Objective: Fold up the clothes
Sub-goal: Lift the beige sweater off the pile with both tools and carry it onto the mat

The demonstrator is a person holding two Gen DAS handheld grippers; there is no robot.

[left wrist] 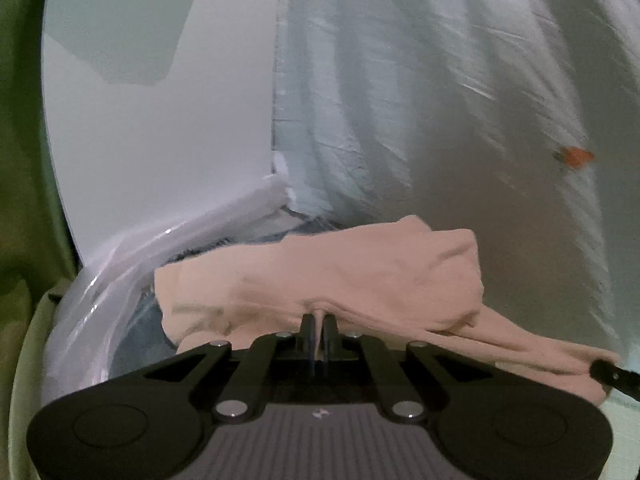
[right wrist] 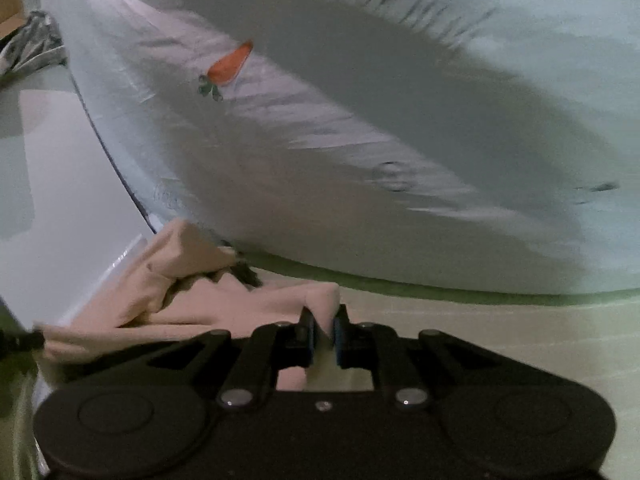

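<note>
the fold looks barely begun, judging by how the pink garment (left wrist: pixel 320 276) hangs bunched and crumpled in the air between both claws, the left claw (left wrist: pixel 319 322) pressed together on its near edge and the right claw (right wrist: pixel 324 322) pinching a corner, a plastic-covered white sheet (right wrist: pixel 400 120) behind.

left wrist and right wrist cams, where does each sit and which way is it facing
Left wrist: sits on the left gripper, looking forward along its fingers, shut on the folded peach-pink cloth garment before a white carrot-print sheet; the other gripper's black tip shows at lower right.
Right wrist: sits on the right gripper, fingers pinching a corner of that garment, facing the sheet.
Shared: garment, sheet, orange carrot motif.
</note>
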